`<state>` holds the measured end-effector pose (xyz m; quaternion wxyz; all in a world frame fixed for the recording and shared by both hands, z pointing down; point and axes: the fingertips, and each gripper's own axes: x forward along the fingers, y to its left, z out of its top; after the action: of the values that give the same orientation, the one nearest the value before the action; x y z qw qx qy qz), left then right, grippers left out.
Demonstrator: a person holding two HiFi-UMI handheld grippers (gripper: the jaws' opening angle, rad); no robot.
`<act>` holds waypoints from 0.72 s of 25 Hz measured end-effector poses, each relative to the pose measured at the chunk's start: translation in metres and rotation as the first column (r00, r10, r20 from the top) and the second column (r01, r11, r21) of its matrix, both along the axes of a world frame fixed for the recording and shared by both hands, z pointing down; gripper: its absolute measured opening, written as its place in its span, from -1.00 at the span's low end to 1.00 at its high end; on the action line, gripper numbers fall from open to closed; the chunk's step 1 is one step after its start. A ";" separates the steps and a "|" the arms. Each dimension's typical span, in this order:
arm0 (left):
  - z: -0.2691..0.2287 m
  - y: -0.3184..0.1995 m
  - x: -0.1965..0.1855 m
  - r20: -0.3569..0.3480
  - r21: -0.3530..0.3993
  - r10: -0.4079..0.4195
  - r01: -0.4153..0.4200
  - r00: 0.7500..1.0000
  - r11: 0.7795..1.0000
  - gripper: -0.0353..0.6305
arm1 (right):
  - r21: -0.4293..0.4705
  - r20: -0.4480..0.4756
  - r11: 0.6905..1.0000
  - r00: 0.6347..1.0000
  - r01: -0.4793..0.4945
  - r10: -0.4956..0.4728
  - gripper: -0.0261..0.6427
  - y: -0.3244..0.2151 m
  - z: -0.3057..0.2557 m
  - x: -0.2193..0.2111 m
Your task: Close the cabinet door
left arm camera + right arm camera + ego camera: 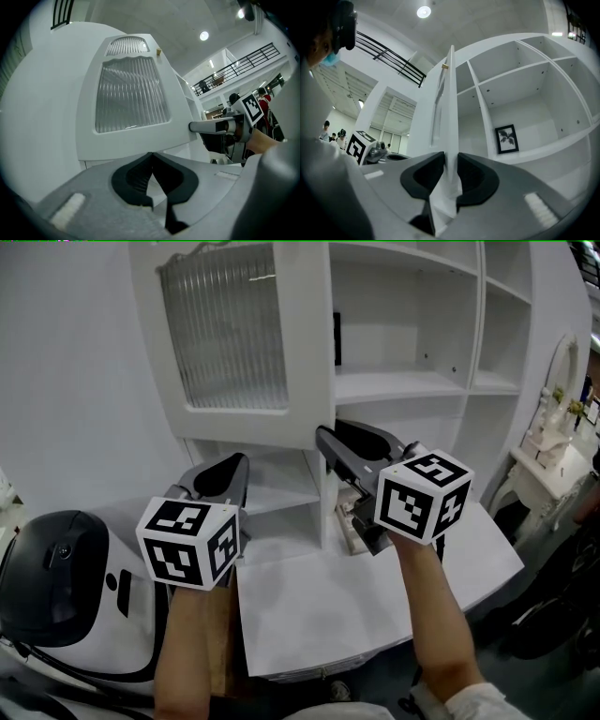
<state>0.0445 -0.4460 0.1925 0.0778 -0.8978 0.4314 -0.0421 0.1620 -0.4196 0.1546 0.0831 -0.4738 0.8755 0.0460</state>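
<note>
Step in hand: closing swing, door not home yet. The cabinet door (234, 334) (ribbed glass panel, white frame) stands out from the cabinet (422, 381), with its lower right edge in front of the open shelves.

The right gripper (330, 434) has that edge. In the right gripper view its fingers (423, 176) are clamped on the door, pads against both faces, as far as I can see. The left gripper (230, 470) hangs below the door, touching nothing; its fingers (133, 180) are together and empty.

Next move, my read: carry the edge in along the hinge arc until the door sits flush, then let go before the fingers get pinched against the frame. The left could push the door face to finish.

Surroundings: white tabletop (319, 606) beneath both forearms, bare where visible. A framed picture (506, 139) sits in one open shelf bay. A black-and-white machine (56, 587) stands at left and a white dressing table (553, 465) at right. It's a high hall with ceiling lights, a railed balcony and people far off.
</note>
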 end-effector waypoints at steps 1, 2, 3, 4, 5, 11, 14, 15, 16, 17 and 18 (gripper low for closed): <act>-0.001 -0.002 0.001 0.000 0.002 0.000 0.000 1.000 1.000 -0.90 | 0.000 0.002 1.000 1.000 -0.004 0.004 -0.64 -0.003 0.000 0.002; -0.001 -0.005 0.003 0.000 0.002 0.000 0.000 1.000 1.000 -0.90 | 0.000 0.003 1.000 1.000 -0.006 0.006 -0.64 -0.006 0.000 0.003; -0.001 -0.009 0.004 0.001 0.001 0.000 0.000 1.000 1.000 -0.90 | 0.000 0.004 1.000 1.000 -0.008 0.008 -0.63 -0.009 0.000 0.005; -0.001 -0.012 0.006 0.002 -0.001 0.000 0.000 1.000 1.000 -0.90 | 0.001 0.006 1.000 1.000 -0.009 0.009 -0.63 -0.012 -0.001 0.007; 0.000 -0.015 0.007 0.003 -0.003 -0.001 0.001 1.000 1.000 -0.90 | 0.002 0.007 1.000 1.000 -0.011 0.011 -0.63 -0.015 -0.001 0.008; 0.003 -0.028 0.018 0.006 -0.008 0.000 0.000 1.000 1.000 -0.90 | 0.005 0.018 1.000 1.000 -0.020 0.020 -0.61 -0.031 -0.001 0.017; 0.003 -0.035 0.020 0.008 -0.011 -0.006 0.006 1.000 1.000 -0.90 | 0.006 0.020 1.000 1.000 -0.022 0.022 -0.60 -0.040 -0.001 0.020; 0.003 -0.037 0.020 0.006 -0.012 -0.010 0.010 1.000 1.000 -0.90 | 0.006 0.019 1.000 1.000 -0.025 0.025 -0.60 -0.044 -0.001 0.021; 0.003 -0.039 0.021 0.004 -0.012 -0.013 0.013 1.000 1.000 -0.90 | 0.005 0.017 1.000 0.999 -0.029 0.029 -0.59 -0.047 -0.001 0.022; 0.002 -0.041 0.022 0.002 -0.012 -0.016 0.016 1.000 1.000 -0.90 | 0.003 0.016 0.999 0.999 -0.033 0.033 -0.59 -0.050 0.000 0.023; 0.002 -0.042 0.023 0.000 -0.012 -0.018 0.018 1.000 1.000 -0.90 | 0.002 0.015 0.999 0.999 -0.036 0.036 -0.59 -0.052 0.000 0.024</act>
<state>0.0679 -0.4882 0.1941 0.0721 -0.8944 0.4392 -0.0453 0.1855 -0.4715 0.1547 0.0891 -0.4897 0.8662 0.0450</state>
